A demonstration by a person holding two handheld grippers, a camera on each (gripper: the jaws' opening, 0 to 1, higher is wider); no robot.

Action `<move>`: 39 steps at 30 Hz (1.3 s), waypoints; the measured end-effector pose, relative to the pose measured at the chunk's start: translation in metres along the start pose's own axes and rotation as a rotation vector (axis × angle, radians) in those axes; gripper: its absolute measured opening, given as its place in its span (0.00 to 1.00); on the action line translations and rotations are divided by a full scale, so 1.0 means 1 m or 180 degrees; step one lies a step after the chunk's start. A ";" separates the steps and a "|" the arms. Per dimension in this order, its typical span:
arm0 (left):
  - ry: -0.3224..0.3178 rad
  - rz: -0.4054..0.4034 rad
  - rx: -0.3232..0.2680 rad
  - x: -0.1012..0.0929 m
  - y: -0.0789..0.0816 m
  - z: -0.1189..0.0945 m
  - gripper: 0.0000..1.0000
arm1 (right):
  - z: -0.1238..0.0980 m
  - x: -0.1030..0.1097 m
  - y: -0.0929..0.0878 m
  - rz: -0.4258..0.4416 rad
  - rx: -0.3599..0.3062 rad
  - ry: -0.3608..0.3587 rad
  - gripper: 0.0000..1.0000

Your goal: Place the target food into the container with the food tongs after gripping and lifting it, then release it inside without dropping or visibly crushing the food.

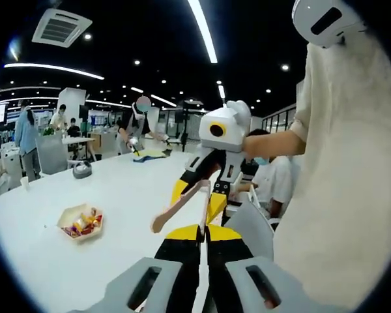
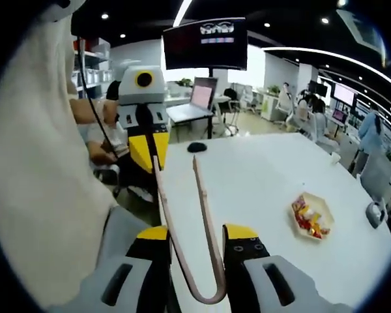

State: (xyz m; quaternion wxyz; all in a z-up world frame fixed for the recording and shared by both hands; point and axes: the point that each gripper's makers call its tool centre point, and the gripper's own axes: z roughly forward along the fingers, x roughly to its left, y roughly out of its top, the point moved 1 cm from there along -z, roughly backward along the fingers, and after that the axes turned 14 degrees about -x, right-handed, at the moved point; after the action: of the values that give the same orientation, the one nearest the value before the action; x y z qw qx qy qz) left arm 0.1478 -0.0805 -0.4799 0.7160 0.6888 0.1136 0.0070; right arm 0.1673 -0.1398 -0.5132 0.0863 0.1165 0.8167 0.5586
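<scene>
Wooden food tongs (image 2: 205, 222) sit between my right gripper's (image 2: 197, 233) yellow jaws, bend toward the camera, both arms pointing over the white table (image 2: 260, 182). The jaws close around the arms. My left gripper (image 1: 203, 231) is shut on the tip of one tong arm (image 1: 201, 208); the other arm (image 1: 179, 207) splays left. In the right gripper view the left gripper (image 2: 148, 153) meets that tip near the table's edge. In the left gripper view the right gripper (image 1: 197, 195) faces me. A hexagonal paper tray of wrapped snacks (image 1: 81, 223) (image 2: 311, 216) lies on the table, away from both grippers.
The person's pale sleeve (image 1: 345, 182) fills one side. A dark object (image 1: 82, 171) (image 2: 376, 214) sits beyond the tray. A small black item (image 2: 197, 147) lies at the table's far end, with a laptop (image 2: 202, 96) behind it. People stand and sit in the background.
</scene>
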 end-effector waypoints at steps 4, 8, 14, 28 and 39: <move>-0.0016 -0.0023 0.0007 0.000 -0.001 0.002 0.00 | -0.001 -0.001 -0.001 -0.0001 -0.0020 -0.0025 0.30; -0.0014 -0.0041 0.0006 0.000 -0.003 0.004 0.00 | -0.002 -0.002 -0.003 0.0007 -0.0036 -0.0025 0.30; 0.0014 -0.0072 -0.0017 0.003 -0.003 0.005 0.00 | -0.003 -0.008 0.001 0.0083 -0.0150 -0.0071 0.35; 0.0061 -0.0135 -0.0044 0.014 -0.005 0.002 0.00 | -0.010 -0.014 -0.010 0.0222 -0.0214 -0.0192 0.48; 0.0020 -0.0164 -0.0017 0.016 -0.009 0.004 0.00 | -0.014 -0.018 -0.017 0.0196 -0.0137 -0.0277 0.45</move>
State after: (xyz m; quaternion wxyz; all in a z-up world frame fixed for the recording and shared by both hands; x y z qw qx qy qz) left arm 0.1624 -0.0823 -0.4906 0.7174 0.6837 0.1335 -0.0090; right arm 0.1796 -0.1635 -0.5239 0.1071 0.1638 0.7960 0.5728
